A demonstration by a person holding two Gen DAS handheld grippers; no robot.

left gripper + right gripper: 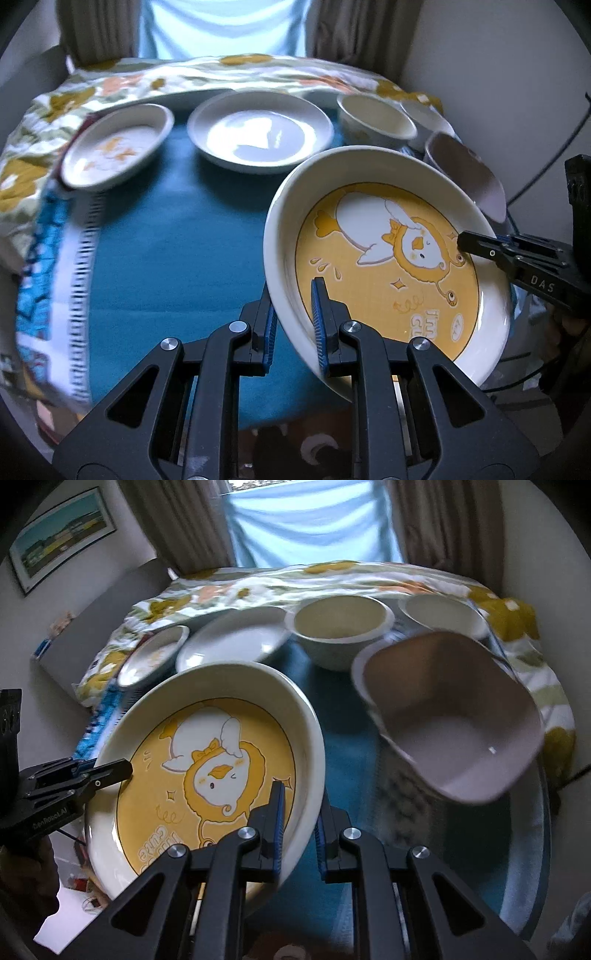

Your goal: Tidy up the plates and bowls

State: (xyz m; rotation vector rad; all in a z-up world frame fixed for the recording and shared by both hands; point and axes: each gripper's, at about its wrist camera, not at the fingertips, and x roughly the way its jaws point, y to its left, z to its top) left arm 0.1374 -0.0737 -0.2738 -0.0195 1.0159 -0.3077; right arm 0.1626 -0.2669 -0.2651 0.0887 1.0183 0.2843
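A white plate with a yellow cartoon centre (388,266) is held tilted above the teal table between both grippers. My left gripper (293,325) is shut on its near left rim. My right gripper (299,830) is shut on its opposite rim; it shows in the left wrist view (465,242) at the plate's right edge. The plate also shows in the right wrist view (207,760), with the left gripper (125,770) at its left rim. A small patterned dish (118,146), a plain white plate (260,131), and a cream bowl (375,120) stand along the far side.
A mauve square bowl (450,716) sits at the right, with another white bowl (441,614) behind it. A flowered cloth (44,122) covers the far and left edges of the teal table (177,251). Curtains and a window lie beyond.
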